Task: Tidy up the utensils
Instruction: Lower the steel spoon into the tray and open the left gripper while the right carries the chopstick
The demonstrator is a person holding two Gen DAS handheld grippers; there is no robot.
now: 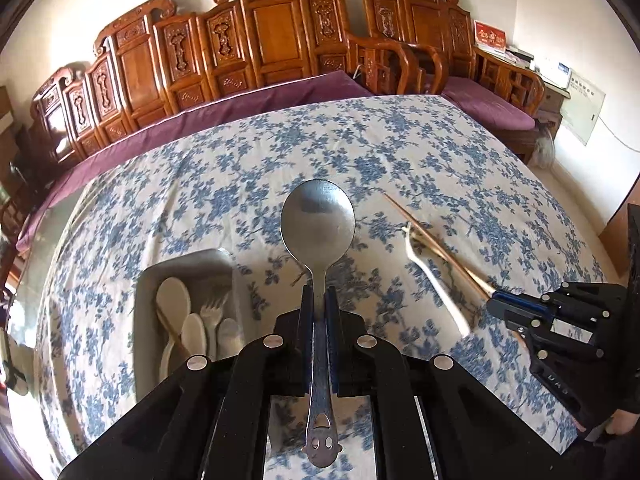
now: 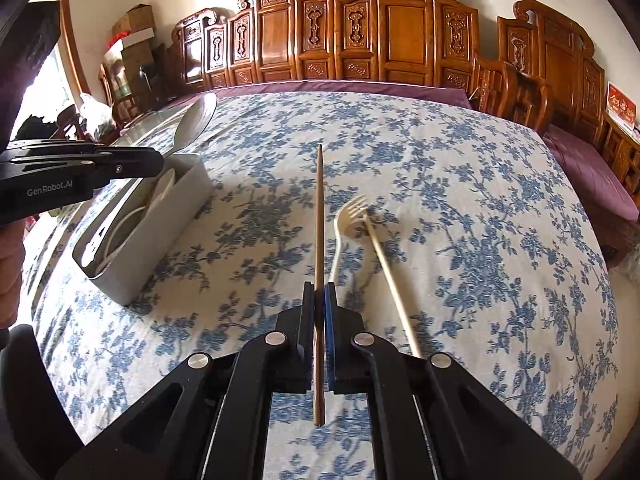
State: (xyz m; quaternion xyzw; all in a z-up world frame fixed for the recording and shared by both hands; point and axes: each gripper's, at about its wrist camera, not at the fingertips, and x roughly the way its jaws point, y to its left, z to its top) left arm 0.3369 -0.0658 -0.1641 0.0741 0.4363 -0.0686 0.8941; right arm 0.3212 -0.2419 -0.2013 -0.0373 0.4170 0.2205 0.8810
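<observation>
My left gripper (image 1: 319,300) is shut on the handle of a metal spoon (image 1: 318,220), held above the table just right of the grey utensil box (image 1: 144,280). The box holds cream spoons (image 1: 173,300) and a fork (image 1: 212,312). My right gripper (image 2: 319,296) is shut on a brown chopstick (image 2: 319,208) that points forward above the cloth. A cream fork (image 2: 348,216) and a second, pale chopstick (image 2: 390,280) lie on the cloth just right of it. The right gripper also shows in the left wrist view (image 1: 496,304), and the left gripper in the right wrist view (image 2: 160,162).
The table wears a blue floral cloth (image 2: 460,200). A carved wooden bench with purple cushions (image 1: 240,108) runs along the far edge, and wooden chairs (image 1: 400,60) stand at the back right. Boxes (image 2: 132,32) are stacked at the far left.
</observation>
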